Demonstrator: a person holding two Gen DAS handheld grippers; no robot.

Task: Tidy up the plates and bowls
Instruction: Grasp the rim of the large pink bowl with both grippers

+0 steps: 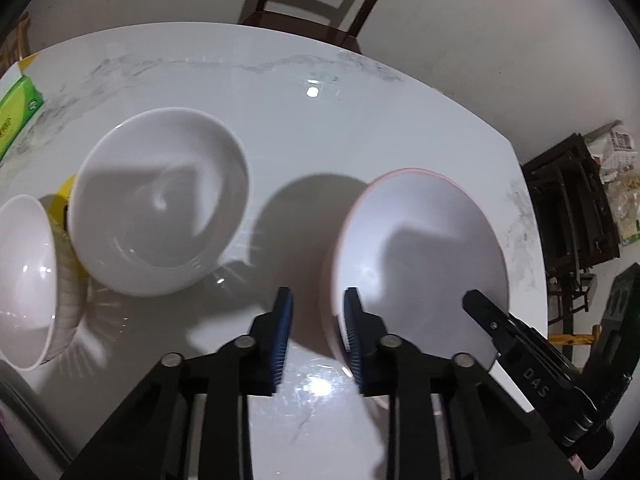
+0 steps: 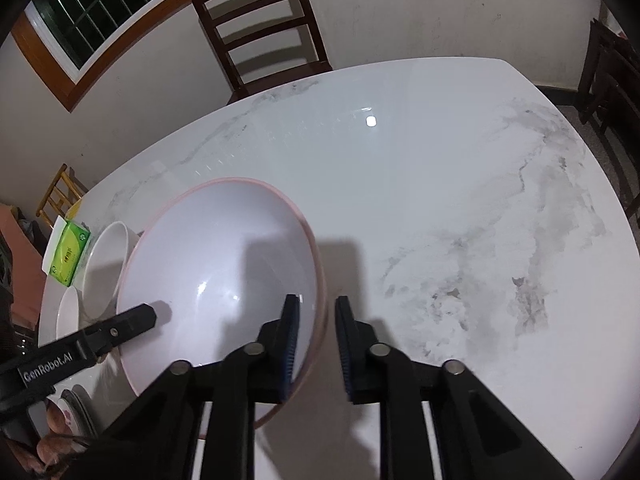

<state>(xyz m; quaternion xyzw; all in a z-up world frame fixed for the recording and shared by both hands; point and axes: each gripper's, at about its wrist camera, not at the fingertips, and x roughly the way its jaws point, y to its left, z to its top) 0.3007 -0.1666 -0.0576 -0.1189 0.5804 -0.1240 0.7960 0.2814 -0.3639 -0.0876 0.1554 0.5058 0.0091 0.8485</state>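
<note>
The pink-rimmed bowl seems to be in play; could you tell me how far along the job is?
Little looks done: the large white bowl and the ribbed white bowl stand side by side, unstacked. In hand: the left tool and right tool each straddle the rim of the pink-rimmed bowl, grip unclear. Left: nesting the bowls.

A green box point(image 1: 16, 114) lies on the marble table point(image 2: 440, 200) near a wooden chair point(image 2: 264, 28).

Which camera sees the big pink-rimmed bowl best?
The right wrist view: the big pink-rimmed white bowl shows nearly whole, its wall between the right claw fingers. The left wrist view shows it at the side, partly hidden by the left claw.
</note>
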